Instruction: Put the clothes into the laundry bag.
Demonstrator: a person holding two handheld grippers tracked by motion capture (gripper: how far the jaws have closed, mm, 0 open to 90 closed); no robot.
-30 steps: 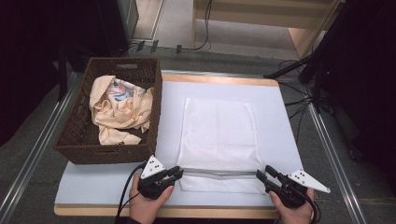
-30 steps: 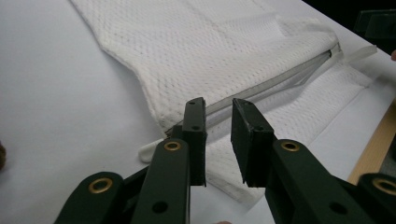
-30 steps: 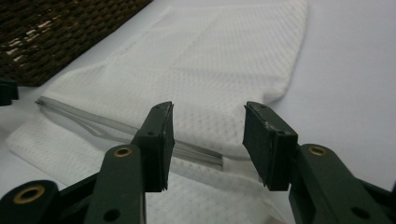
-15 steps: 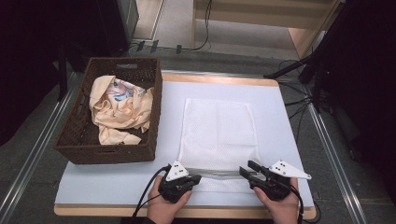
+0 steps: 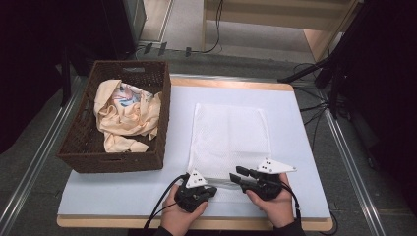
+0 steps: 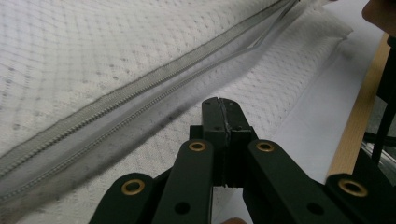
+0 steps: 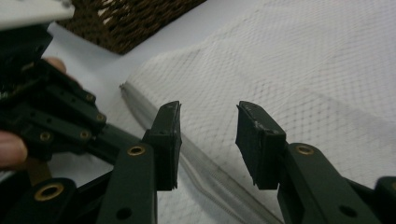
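Left gripper point(image 5: 209, 189) first: its black jaws are pressed together, tip to tip, and in the left gripper view point(image 6: 219, 108) they rest on the white mesh zip bag point(image 5: 228, 140) just below the grey zipper point(image 6: 140, 88); whether a fold of mesh is pinched between them, I cannot tell. Over to the right gripper point(image 5: 236, 176): its jaws stand apart and have just been closing, and in the right gripper view point(image 7: 208, 140) the zipper line point(image 7: 205, 172) runs under the gap, with no pad pressing on it. The two grippers sit close together at the bag's near edge, almost nose to nose, by the front edge of the pale blue worktop point(image 5: 300, 147). The bag lies flat in the middle of the worktop, its far end well short of the back edge. Plenty of bare surface to the right of the bag, and a strip at the front left corner. Along the left edge stands the dark brown woven basket point(image 5: 78, 147), holding a crumpled cream cloth point(image 5: 128, 118); its right wall is just beside the bag's left side, and that is the one thing crowding the left gripper.
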